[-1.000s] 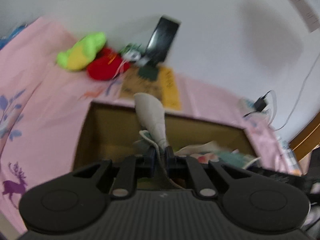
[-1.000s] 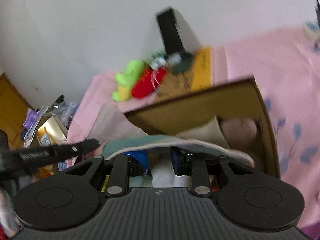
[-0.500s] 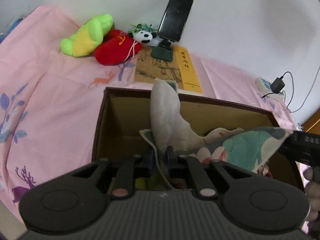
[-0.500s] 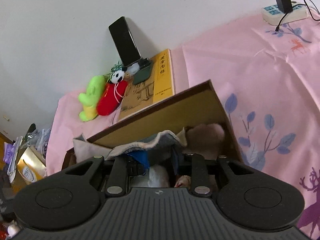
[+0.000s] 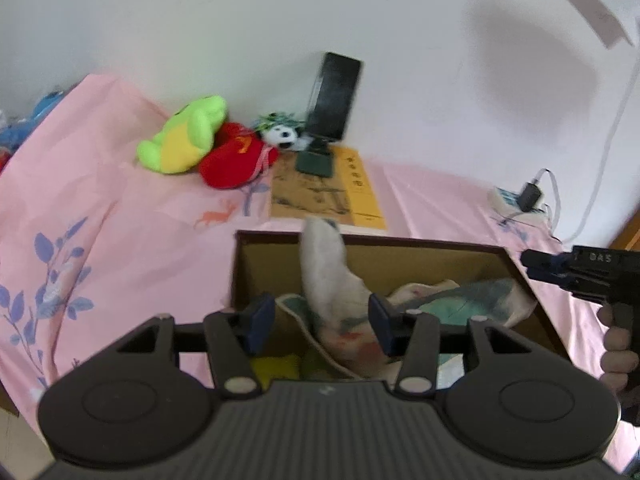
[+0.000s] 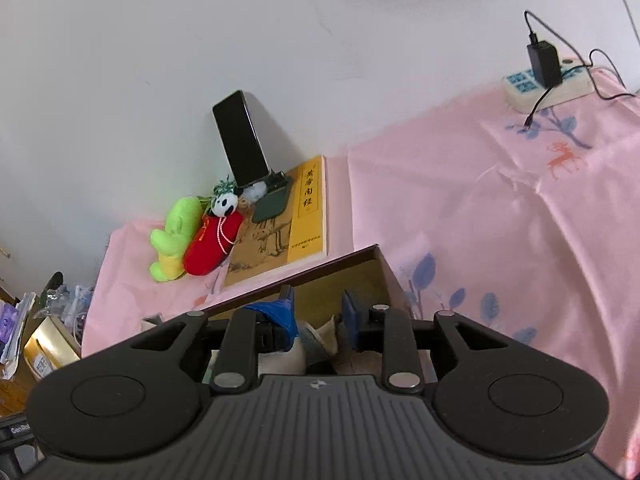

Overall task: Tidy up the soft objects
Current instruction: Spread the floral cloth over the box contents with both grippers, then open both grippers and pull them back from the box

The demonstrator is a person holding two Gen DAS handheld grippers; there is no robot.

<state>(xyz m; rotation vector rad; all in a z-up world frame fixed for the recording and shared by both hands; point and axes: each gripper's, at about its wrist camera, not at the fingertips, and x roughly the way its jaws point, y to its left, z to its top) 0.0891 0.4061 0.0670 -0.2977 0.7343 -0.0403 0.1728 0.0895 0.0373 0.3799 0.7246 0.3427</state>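
Observation:
A brown cardboard box (image 5: 400,242) sits on the pink bedsheet. A floral quilted cloth (image 5: 332,280) lies in it, one whitish corner standing up. My left gripper (image 5: 320,318) is open just above the box, its jaws on either side of the cloth, not gripping. My right gripper (image 6: 316,312) is open over the box's right end (image 6: 360,264), with a bit of the cloth (image 6: 316,340) below it; it also shows at the right edge of the left wrist view (image 5: 580,270). A green plush (image 5: 184,140), a red plush (image 5: 236,156) and a small panda (image 5: 282,134) lie by the wall.
A phone on a stand (image 5: 334,100) and a yellow book (image 5: 324,194) sit behind the box against the white wall. A power strip with a charger (image 6: 544,76) lies at the far right. Clutter (image 6: 36,320) fills the floor left of the bed.
Both grippers opened and let go of the cloth, which dropped into the box. Both pulled back and up a little.

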